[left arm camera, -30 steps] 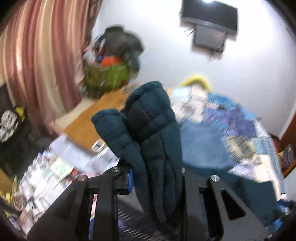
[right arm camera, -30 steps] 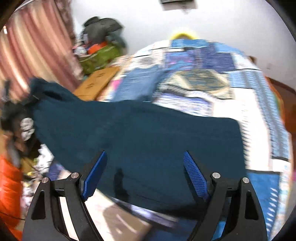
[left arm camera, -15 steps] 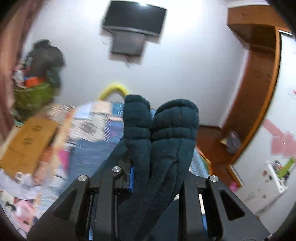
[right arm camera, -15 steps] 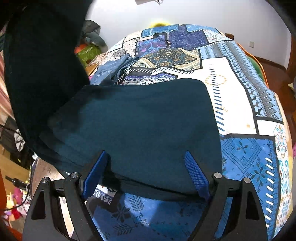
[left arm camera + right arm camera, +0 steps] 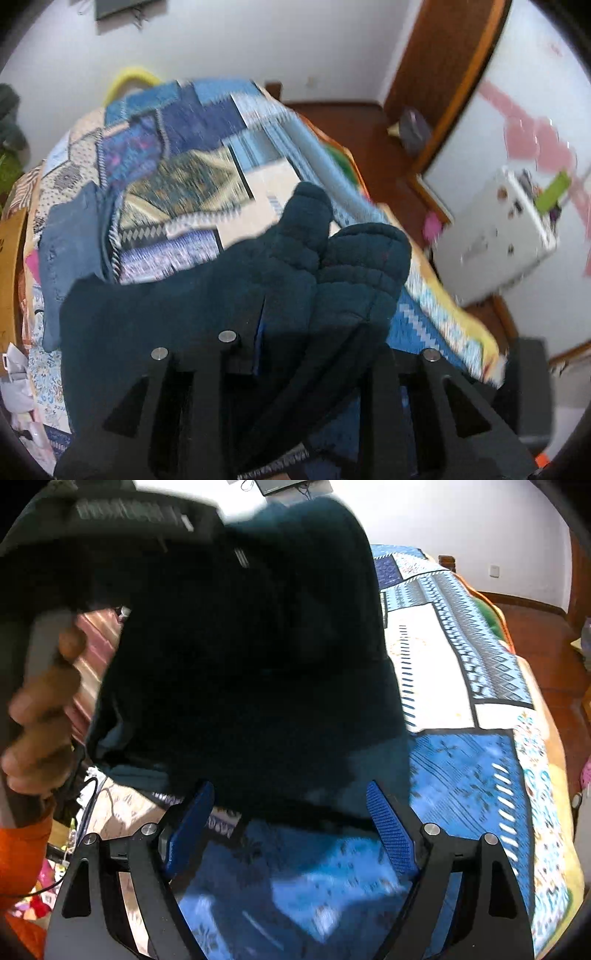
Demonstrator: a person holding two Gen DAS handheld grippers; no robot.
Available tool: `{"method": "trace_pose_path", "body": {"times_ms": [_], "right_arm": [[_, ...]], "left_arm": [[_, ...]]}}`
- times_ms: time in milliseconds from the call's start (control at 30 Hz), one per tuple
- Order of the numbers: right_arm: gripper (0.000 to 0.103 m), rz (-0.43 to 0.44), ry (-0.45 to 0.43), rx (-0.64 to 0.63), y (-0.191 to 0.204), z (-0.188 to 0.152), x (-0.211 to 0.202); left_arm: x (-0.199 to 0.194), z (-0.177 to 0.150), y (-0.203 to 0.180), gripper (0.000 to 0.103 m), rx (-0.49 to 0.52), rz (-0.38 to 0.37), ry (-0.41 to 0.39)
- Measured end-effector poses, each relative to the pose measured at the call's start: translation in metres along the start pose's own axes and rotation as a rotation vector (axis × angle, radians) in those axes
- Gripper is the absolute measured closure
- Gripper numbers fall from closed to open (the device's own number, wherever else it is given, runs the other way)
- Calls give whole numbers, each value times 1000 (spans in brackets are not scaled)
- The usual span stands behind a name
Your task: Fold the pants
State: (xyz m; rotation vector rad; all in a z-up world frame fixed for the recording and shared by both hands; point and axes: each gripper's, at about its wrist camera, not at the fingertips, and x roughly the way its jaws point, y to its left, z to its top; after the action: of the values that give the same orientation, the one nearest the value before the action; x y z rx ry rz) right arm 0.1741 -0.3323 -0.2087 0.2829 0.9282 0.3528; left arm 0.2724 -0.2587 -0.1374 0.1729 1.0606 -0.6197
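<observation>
Bed (image 5: 461,657) with blue patchwork quilt fills most of both views. Dark teal pants (image 5: 258,657) hang over its near left part, lifted, lower layer lying on the quilt. Left gripper (image 5: 314,314) clenched on a bunched fold of the pants, fabric bulging past the fingers. Right gripper (image 5: 291,812) released, jaws spread wide at the pants' near edge. Hand (image 5: 40,716) visible at far left.

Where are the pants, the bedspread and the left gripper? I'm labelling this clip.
pants (image 5: 354,266): left wrist view, bunched cuff.
bedspread (image 5: 461,768): right wrist view, blue patch.
left gripper (image 5: 314,332): left wrist view, between the fingertips, shut on cloth.
</observation>
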Motion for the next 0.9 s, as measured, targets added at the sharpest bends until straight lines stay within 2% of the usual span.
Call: {"method": "trace_pose_path", "body": {"times_ms": [100,133,167,300,333,400,500,567,667,800,900], "right_arm": [[21,-3,12,8,-2,-10,-4],[21,-7,17,8,-3,-13,-5],[21,-12,21,9,-4,-16,-5],[21,-23,32,22,-8,-23,-5],[21,-22,31,27,-9,-24,-5],[21,-17,28,34,-7,-25,-7],[21,-7,21,37,-4,-24,-9],[21,-2,23,35,-1,-23,-7],[21,6,31,31,3,-23,-3],[21,15,42,17,9,-22,3],[21,14,62,6,14,-21,10]], "left_arm": [[5,-8,-12,59,28,20,49],[2,-9,-16,45,27,6,60],[2,-11,-16,36,23,-16,63],[-9,-16,-18,30,26,-48,66],[-13,-16,-18,24,23,-63,58],[-29,-17,-14,20,0,-85,14],[-55,-16,-8,16,16,-88,-58],[-72,-13,2,8,31,-32,-129],[-84,-5,27,4,41,98,-203],[-85,6,74,4,10,178,-257],[-73,16,108,4,-14,242,-257]]}}
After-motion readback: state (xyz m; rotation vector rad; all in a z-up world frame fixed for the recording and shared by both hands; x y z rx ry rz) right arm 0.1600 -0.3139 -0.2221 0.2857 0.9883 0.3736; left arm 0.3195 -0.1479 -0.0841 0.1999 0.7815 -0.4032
